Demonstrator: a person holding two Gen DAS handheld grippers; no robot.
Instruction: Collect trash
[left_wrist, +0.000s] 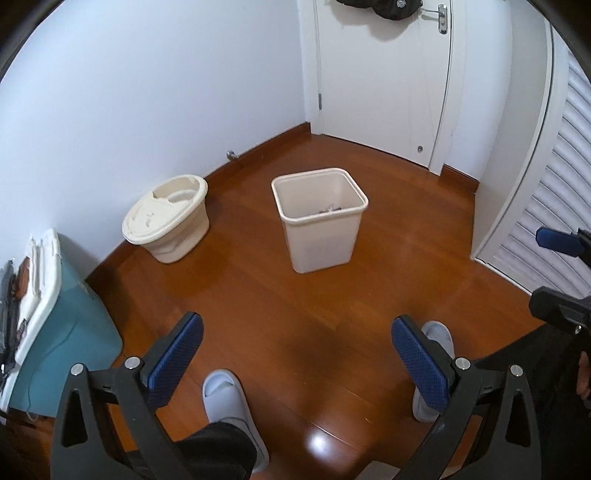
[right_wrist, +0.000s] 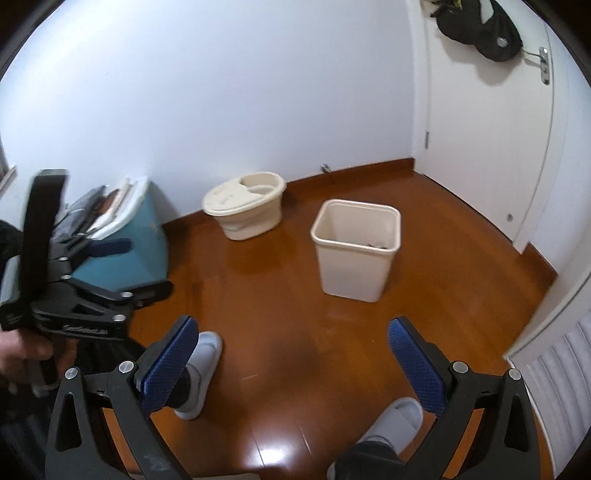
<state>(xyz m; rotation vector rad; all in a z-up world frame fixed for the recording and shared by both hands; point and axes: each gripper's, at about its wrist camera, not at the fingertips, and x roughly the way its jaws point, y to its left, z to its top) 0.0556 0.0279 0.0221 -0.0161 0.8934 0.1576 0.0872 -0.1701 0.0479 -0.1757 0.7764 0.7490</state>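
The left hand-held gripper (left_wrist: 297, 354) hangs over the glossy reddish-brown wooden floor (left_wrist: 314, 295) with its blue-padded fingers (left_wrist: 173, 356) spread wide apart and nothing between them. The right hand-held gripper (right_wrist: 293, 356) is the same: fingers (right_wrist: 168, 363) well apart, empty, pointed at the floor.

The cream rectangular plastic waste bin (left_wrist: 320, 218) stands upright on the floor at about 12 o'clock in the left wrist view and 1 o'clock in the right wrist view, well apart from both grippers. A few small dark scraps (left_wrist: 330, 210) lie at its bottom; what they are cannot be told.

At 10 o'clock from the bin, against the white wall, sits a cream oval plastic mop bucket (left_wrist: 168, 218). A teal plastic box with a white lid (left_wrist: 62, 314) stands at 9 o'clock. Two pale grey slippers (left_wrist: 225, 398) show on the person's feet beneath the grippers. A white door (left_wrist: 384, 81) stands at 12 o'clock, with a black bag (right_wrist: 480, 27) hung on it.
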